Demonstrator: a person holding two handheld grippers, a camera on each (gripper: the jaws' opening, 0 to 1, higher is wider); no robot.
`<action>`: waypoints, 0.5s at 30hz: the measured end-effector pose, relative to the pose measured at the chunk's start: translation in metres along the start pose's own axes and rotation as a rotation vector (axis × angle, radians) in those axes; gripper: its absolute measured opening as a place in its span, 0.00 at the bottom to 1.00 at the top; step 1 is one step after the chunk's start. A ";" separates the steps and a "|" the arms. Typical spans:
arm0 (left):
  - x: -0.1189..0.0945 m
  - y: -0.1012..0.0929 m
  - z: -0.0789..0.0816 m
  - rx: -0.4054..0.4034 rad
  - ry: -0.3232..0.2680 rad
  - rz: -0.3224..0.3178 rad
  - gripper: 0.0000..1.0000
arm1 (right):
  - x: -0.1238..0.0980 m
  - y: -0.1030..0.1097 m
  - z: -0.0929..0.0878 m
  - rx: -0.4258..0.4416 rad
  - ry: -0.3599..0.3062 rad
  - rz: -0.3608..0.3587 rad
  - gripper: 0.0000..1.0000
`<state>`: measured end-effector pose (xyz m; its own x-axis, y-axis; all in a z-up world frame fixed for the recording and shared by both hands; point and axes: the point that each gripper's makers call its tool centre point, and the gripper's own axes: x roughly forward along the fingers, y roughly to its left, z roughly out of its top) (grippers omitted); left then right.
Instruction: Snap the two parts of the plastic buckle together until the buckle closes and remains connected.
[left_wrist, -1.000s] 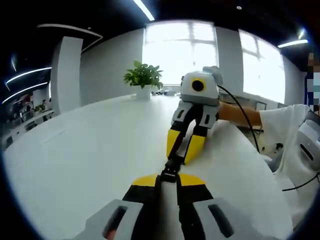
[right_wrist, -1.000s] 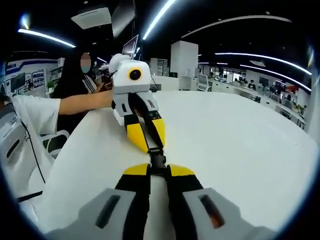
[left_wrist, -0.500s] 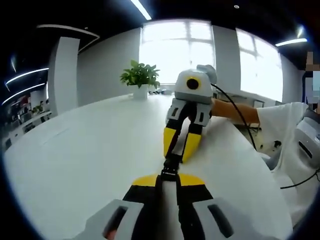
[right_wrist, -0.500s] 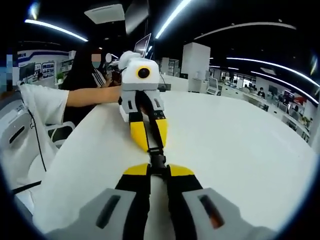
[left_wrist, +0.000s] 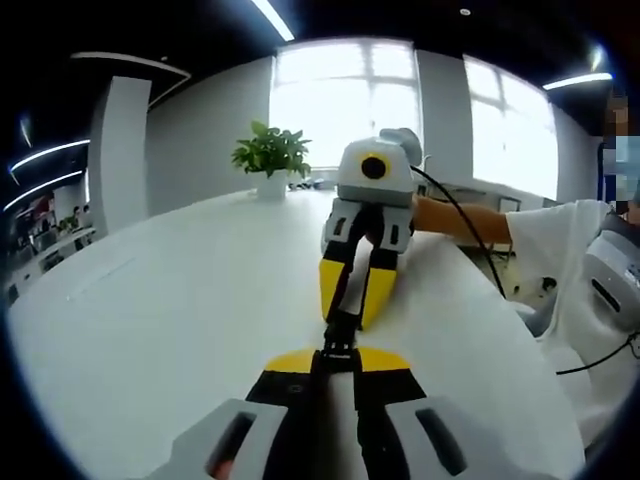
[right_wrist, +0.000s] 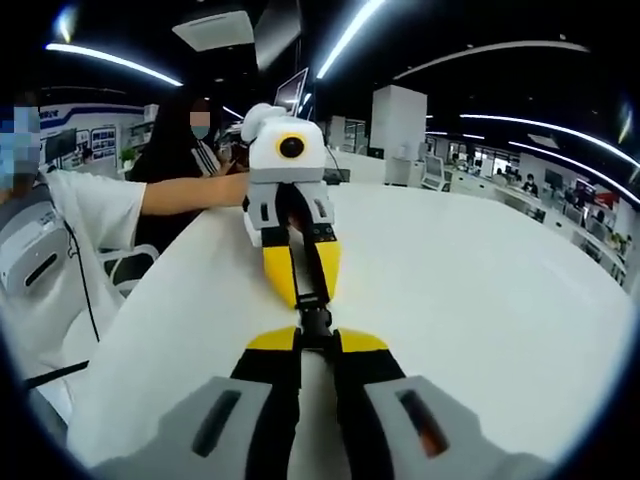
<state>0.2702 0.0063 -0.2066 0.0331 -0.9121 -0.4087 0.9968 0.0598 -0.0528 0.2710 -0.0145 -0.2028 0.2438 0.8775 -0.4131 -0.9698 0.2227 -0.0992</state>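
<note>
A small black plastic buckle (left_wrist: 338, 336) hangs over the white table (left_wrist: 180, 300), between the two grippers that face each other tip to tip. My left gripper (left_wrist: 335, 360) is shut on the near end of it. The right gripper (left_wrist: 348, 312), yellow-fingered, comes in from above and is shut on the far end, with a black strap (left_wrist: 350, 285) running up between its fingers. In the right gripper view my right gripper (right_wrist: 317, 343) clamps the buckle (right_wrist: 315, 321), and the left gripper (right_wrist: 306, 298) holds its other end. Whether the two halves are latched I cannot tell.
A potted plant (left_wrist: 268, 155) stands at the table's far side. A person's arm in a white sleeve (left_wrist: 560, 240) and a cable (left_wrist: 480, 230) lie along the table's right edge. Another person (right_wrist: 190, 140) sits beyond the table, with a chair (right_wrist: 40, 270) at the left.
The two grippers have drawn a little closer and more in line, so the gap around the buckle has shrunk. Both stay shut on their ends.
</note>
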 end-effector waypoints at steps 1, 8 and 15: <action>0.000 0.000 0.000 0.002 0.003 -0.005 0.11 | 0.000 0.000 0.000 -0.006 0.000 0.005 0.12; -0.001 -0.009 -0.002 0.035 0.039 -0.057 0.11 | 0.001 0.008 0.001 -0.058 0.020 0.071 0.12; -0.001 -0.014 -0.003 0.030 0.044 -0.077 0.11 | 0.001 0.011 0.001 -0.061 0.025 0.104 0.12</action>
<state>0.2565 0.0071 -0.2081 -0.0468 -0.8945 -0.4445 0.9980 -0.0230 -0.0588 0.2600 -0.0107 -0.2031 0.1422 0.8833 -0.4468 -0.9886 0.1038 -0.1094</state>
